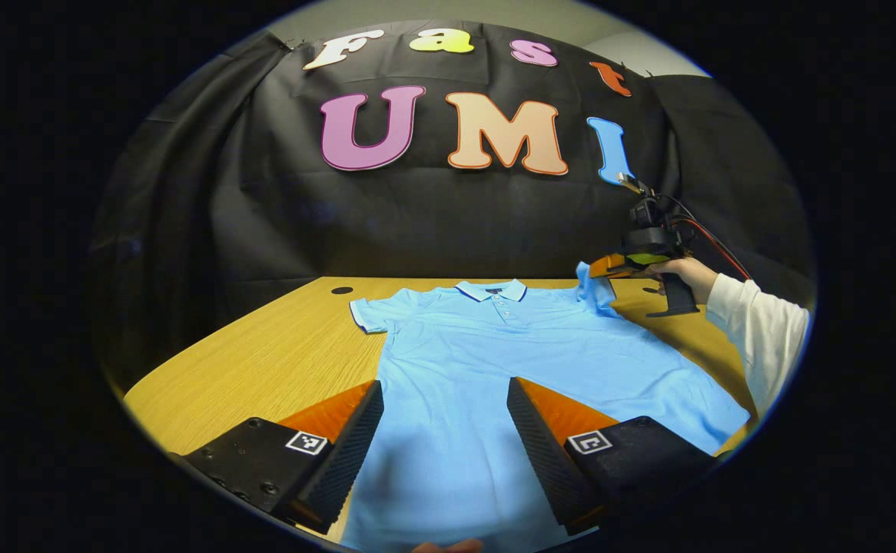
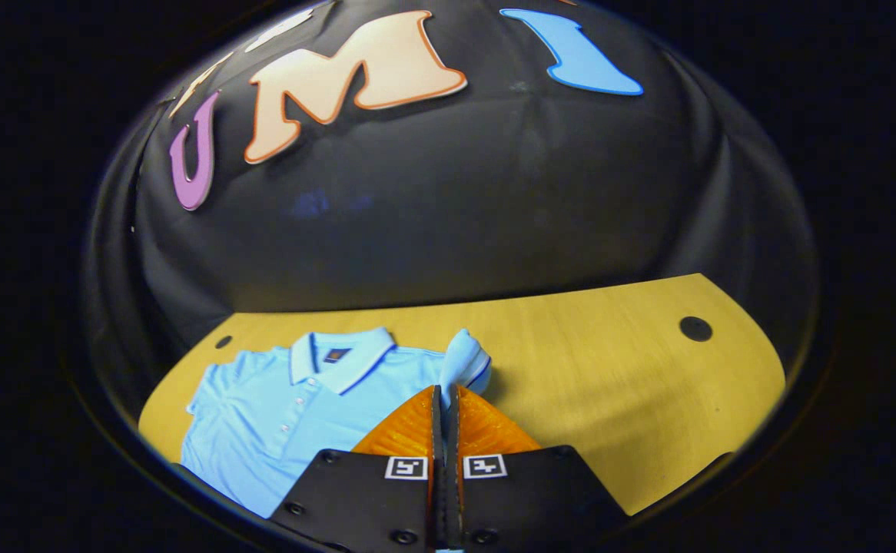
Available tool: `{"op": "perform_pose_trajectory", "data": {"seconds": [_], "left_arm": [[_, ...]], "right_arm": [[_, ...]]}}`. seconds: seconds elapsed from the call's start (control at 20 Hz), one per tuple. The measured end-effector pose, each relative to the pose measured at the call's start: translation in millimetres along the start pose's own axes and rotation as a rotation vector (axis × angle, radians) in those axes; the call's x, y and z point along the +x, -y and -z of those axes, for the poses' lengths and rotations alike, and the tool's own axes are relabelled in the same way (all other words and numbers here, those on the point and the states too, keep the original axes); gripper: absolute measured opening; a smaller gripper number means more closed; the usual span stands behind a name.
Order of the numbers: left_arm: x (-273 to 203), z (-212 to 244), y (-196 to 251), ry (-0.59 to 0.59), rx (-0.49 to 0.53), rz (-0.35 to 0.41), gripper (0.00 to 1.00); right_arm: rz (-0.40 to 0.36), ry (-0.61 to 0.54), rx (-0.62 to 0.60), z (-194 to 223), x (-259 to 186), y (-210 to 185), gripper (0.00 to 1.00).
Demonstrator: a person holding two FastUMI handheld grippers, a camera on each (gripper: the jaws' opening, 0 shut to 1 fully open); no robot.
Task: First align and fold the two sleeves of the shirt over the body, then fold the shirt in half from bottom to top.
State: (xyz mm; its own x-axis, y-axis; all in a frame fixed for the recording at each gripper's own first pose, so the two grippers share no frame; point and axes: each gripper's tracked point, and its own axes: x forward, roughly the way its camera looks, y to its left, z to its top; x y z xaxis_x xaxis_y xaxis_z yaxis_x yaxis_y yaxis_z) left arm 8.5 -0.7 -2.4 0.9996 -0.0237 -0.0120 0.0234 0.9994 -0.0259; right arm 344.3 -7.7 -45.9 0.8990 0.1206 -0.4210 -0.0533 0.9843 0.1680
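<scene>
Right gripper view: tool (image 2: 445, 395) pinches shirt (image 2: 279, 407) sleeve (image 2: 465, 359); collar label (image 2: 334, 355) unreadable.

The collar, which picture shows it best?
The right gripper view: the collar is near and clear, with its stripe and buttons below. The left gripper view shows the collar too, but far off and small.
</scene>
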Motion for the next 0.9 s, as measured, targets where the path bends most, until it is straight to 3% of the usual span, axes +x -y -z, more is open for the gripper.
{"op": "perform_pose_trajectory", "data": {"seconds": [0.3,0.45,0.5,0.65,0.75,0.9], "left_arm": [[1,-1,0,0.008,-0.008,0.003,0.97],[1,0,0,0.006,-0.013,0.002,0.97],[1,0,0,0.005,-0.013,0.001,0.96],[0,0,-1,0.005,-0.016,-0.004,0.97],[1,0,-1,0.002,-0.026,-0.006,0.97],[1,0,0,-0.004,-0.033,0.001,0.97]], "right_arm": [[-0.107,-0.063,0.107,29,17,-38,0.03],[-0.184,-0.102,0.157,40,11,-53,0.18],[-0.224,-0.11,0.183,40,9,-62,0.18],[-0.264,-0.109,0.221,40,-2,-68,0.85],[-0.272,-0.09,0.232,36,-13,-65,0.96],[-0.265,-0.049,0.216,32,-33,-51,0.98]]}}
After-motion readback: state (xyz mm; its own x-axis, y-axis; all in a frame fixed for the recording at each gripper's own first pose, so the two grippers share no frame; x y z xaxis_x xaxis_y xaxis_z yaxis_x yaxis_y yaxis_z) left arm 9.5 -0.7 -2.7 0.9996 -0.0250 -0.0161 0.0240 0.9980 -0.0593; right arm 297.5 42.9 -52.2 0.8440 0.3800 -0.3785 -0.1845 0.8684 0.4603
